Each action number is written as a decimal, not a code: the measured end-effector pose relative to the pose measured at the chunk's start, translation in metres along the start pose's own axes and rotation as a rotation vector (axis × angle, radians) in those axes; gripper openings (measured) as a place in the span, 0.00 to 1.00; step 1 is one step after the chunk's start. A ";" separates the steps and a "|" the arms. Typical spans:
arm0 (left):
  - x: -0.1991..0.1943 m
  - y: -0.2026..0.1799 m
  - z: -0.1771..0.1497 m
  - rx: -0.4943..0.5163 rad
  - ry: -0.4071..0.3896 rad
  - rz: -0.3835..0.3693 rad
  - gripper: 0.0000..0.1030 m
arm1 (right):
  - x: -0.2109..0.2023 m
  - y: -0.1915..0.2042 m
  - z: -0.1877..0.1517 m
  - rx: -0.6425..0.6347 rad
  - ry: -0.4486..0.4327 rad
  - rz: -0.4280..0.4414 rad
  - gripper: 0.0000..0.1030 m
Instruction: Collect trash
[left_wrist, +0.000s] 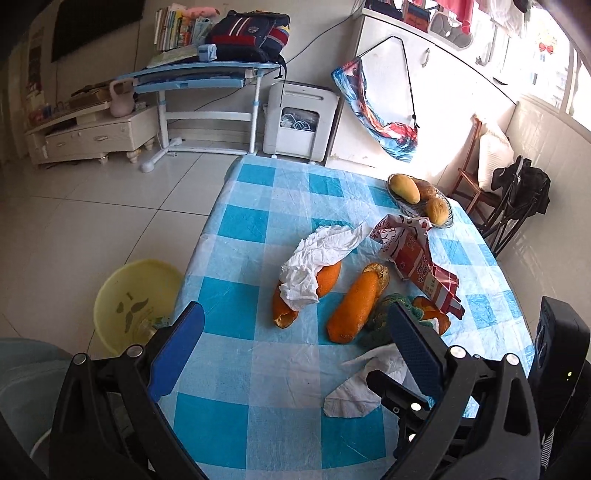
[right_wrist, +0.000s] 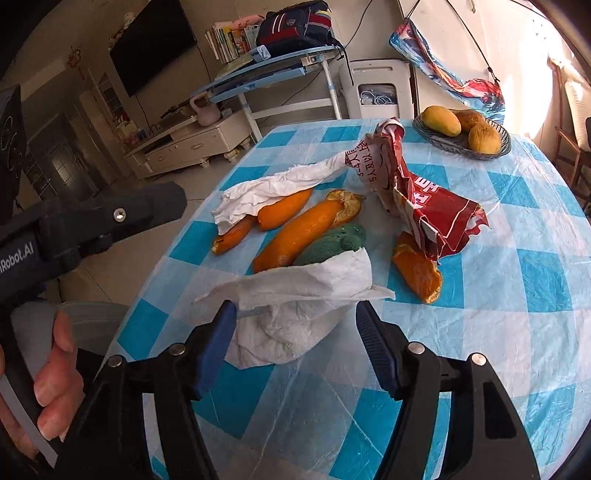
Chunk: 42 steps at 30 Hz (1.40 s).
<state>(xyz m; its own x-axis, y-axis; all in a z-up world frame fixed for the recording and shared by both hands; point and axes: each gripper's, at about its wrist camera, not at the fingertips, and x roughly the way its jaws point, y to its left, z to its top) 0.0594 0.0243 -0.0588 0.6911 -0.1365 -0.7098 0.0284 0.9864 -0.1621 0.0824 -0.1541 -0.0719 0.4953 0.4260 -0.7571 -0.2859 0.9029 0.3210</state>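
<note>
Trash lies on the blue checked tablecloth (left_wrist: 258, 387): orange peels (left_wrist: 356, 304), a far crumpled tissue (left_wrist: 317, 258), a red and white wrapper (left_wrist: 417, 258), a green scrap (left_wrist: 380, 317) and a near tissue (left_wrist: 362, 387). My left gripper (left_wrist: 291, 354) is open and empty above the table's near edge. My right gripper (right_wrist: 295, 350) is open, its jaws on either side of the near tissue (right_wrist: 295, 306), not closed on it. In the right wrist view the peels (right_wrist: 303, 232), wrapper (right_wrist: 424, 206) and green scrap (right_wrist: 332, 243) lie beyond it.
A yellow bin (left_wrist: 136, 302) stands on the floor left of the table. A basket of mangoes (left_wrist: 421, 201) sits at the table's far right, also in the right wrist view (right_wrist: 461, 142). A chair (left_wrist: 476, 173) stands beyond the table.
</note>
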 end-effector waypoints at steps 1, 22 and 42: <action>0.000 0.000 -0.001 0.004 0.001 0.001 0.93 | -0.001 -0.002 0.000 0.003 -0.001 -0.006 0.27; 0.059 -0.056 0.004 0.180 0.146 0.021 0.87 | -0.063 -0.064 -0.035 0.063 0.024 -0.041 0.16; 0.070 -0.047 -0.010 0.180 0.263 -0.035 0.19 | -0.064 -0.066 -0.041 0.060 -0.007 -0.033 0.18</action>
<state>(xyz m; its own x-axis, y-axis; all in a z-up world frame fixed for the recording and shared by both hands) 0.0995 -0.0326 -0.1075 0.4774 -0.1664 -0.8628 0.1919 0.9779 -0.0824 0.0365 -0.2434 -0.0680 0.5099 0.3958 -0.7638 -0.2199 0.9183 0.3291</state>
